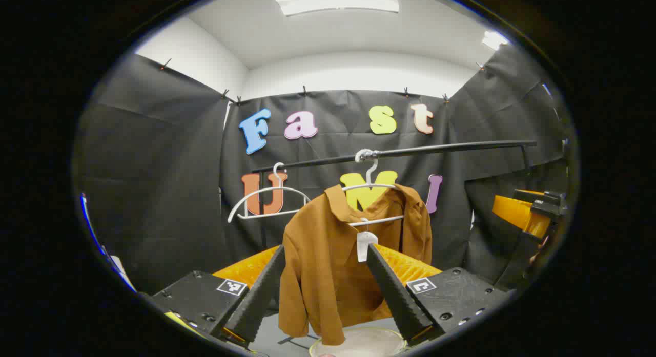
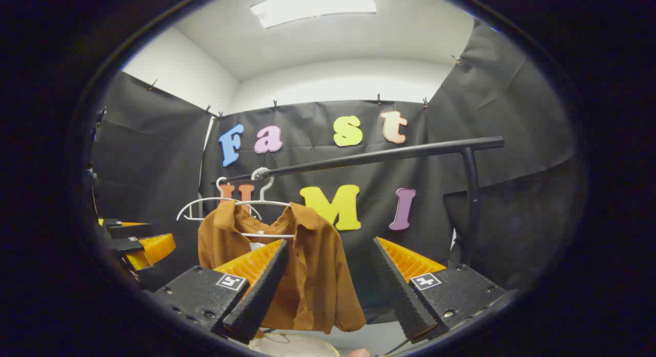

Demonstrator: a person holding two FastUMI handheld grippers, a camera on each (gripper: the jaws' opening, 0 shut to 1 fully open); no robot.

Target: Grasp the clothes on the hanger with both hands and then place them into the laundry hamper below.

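A brown collared shirt [image 1: 328, 265] hangs on a white hanger [image 1: 370, 185] from a black rail [image 1: 410, 152], with a white tag at its neck. My left gripper [image 1: 325, 254] stands open in front of it, the shirt showing between the two fingers, apart from them. In the right gripper view the same shirt [image 2: 312, 275] hangs left of centre on its hanger [image 2: 264, 203]. My right gripper [image 2: 330, 249] is open too, its left finger overlapping the shirt's edge in the picture. A pale round hamper rim [image 1: 359, 344] lies below the shirt, also seen as the hamper [image 2: 292, 347].
An empty white hanger [image 1: 266, 201] hangs further left on the rail. The rail's black upright post [image 2: 471, 203] stands at the right. The other gripper [image 1: 528, 213] shows at the right edge, and the left one [image 2: 133, 244] at the left edge.
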